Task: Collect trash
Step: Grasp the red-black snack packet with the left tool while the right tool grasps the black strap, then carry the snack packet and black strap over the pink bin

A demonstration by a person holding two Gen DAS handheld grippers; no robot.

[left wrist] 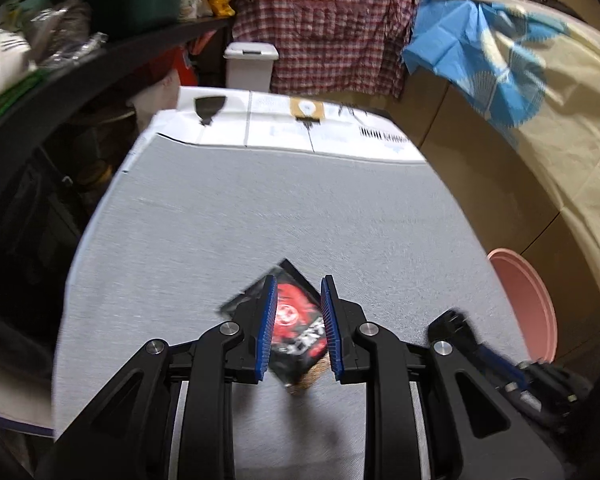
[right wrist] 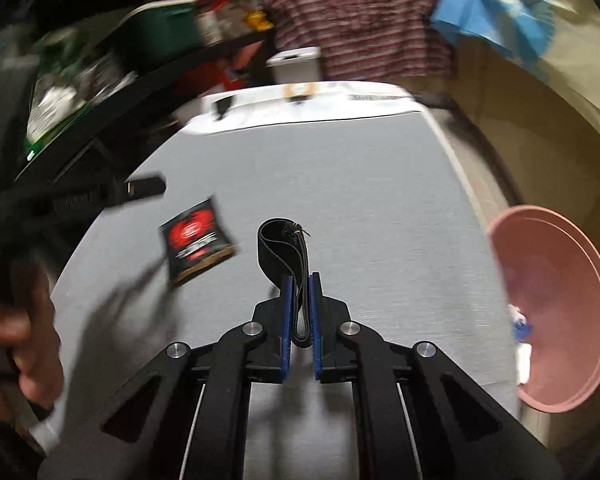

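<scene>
A black and red snack sachet (left wrist: 296, 332) is being straddled by the left gripper (left wrist: 298, 300), whose blue pads (left wrist: 266, 336) are being held partly open, one on each side of the packet and not yet touching it as far as can be judged; the packet is lying flat on the grey tabletop (left wrist: 260, 208) directly beneath and between the fingertips, presumably so that a pinch can be made across its narrow width. In the right wrist view the same sachet (right wrist: 196, 242) is being seen ahead and to the left of the right gripper (right wrist: 299, 280), with the left tool's black finger (right wrist: 140, 188) poised just beyond it. The right gripper is being kept almost fully closed on a black looped strap (right wrist: 286, 248), the band being pinched edge-on between the pads while its loop is projecting forward past the tips; such a hold is likely being used because a limp band cannot be lifted otherwise. A pink basin (right wrist: 556, 312) is being kept off the table edge to the right of this gripper, with a small white and blue scrap (right wrist: 520, 336) visible inside, so it is probably serving as the trash receptacle. The strap is judged ready for carrying rightward to it. Motion blur is obscuring finer detail.
</scene>
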